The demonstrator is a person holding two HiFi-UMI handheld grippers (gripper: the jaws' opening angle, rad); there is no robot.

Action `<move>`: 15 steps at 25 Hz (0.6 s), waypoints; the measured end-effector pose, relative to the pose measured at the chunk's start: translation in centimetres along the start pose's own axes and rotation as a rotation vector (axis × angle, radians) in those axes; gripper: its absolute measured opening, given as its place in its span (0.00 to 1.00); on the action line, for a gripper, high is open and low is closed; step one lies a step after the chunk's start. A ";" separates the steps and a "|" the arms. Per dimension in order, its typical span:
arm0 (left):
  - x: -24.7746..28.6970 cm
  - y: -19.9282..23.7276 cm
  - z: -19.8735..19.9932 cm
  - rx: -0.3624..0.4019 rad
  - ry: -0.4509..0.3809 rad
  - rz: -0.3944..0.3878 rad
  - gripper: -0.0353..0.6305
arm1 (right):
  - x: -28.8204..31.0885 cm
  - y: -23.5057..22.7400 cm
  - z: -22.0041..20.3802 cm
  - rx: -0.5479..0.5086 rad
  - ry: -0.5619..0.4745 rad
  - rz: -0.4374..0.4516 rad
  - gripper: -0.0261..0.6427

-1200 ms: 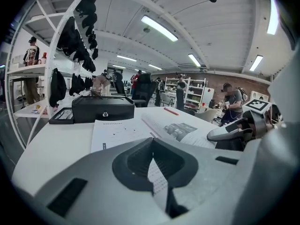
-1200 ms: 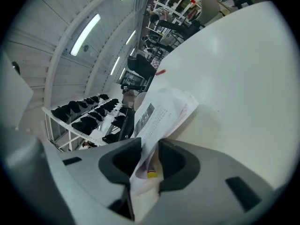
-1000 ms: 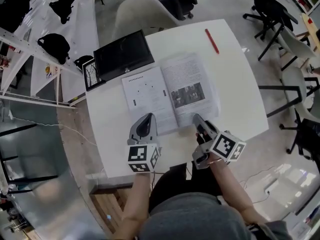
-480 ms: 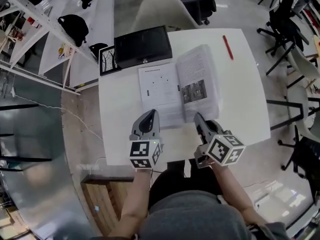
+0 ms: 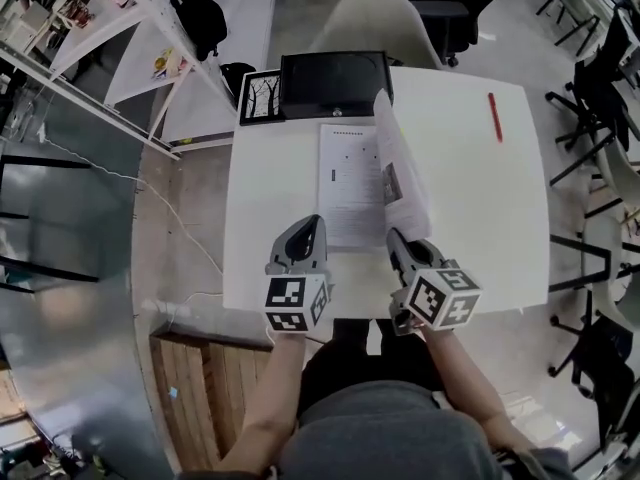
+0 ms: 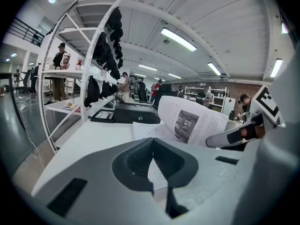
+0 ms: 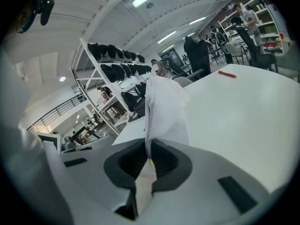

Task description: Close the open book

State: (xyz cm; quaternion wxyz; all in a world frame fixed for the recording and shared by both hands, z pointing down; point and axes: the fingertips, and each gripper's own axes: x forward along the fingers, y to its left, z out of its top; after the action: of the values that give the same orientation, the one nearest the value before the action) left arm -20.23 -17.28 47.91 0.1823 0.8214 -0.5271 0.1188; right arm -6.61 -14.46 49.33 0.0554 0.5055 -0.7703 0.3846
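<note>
The book (image 5: 348, 183) lies on the white table (image 5: 480, 218) with its left page flat. Its right-hand pages (image 5: 402, 183) stand raised, curling over toward the left. My right gripper (image 5: 395, 238) is shut on the near edge of those raised pages (image 7: 161, 111), which run up from between its jaws (image 7: 147, 146). My left gripper (image 5: 311, 224) sits at the near left corner of the flat page with its jaws together and nothing between them. In the left gripper view the lifted pages (image 6: 192, 125) arch beyond the left gripper (image 6: 152, 144).
A black case (image 5: 335, 83) and a small framed picture (image 5: 259, 96) sit at the table's far edge behind the book. A red pen (image 5: 494, 116) lies at the far right. A pale chair (image 5: 375, 18) stands beyond the table, and shelving stands at the left.
The right gripper has lifted the book's right-hand pages off the table and swung them leftward. Both grippers have shifted slightly, and the head view has moved so the table sits squarer.
</note>
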 end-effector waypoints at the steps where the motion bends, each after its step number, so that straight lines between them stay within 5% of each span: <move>1: -0.2 0.3 0.0 -0.005 -0.001 0.007 0.06 | 0.3 0.2 -0.3 -0.013 0.017 0.000 0.07; 15: -1.8 2.7 -0.5 -0.055 -0.009 0.058 0.06 | 4.1 1.2 -4.1 -0.230 0.214 -0.043 0.15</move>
State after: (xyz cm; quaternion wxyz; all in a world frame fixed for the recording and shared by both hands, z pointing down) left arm -23.39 -16.58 48.16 0.1992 0.8009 -0.5546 0.1059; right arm -10.79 -14.59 53.45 0.2030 0.4683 -0.7881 0.3441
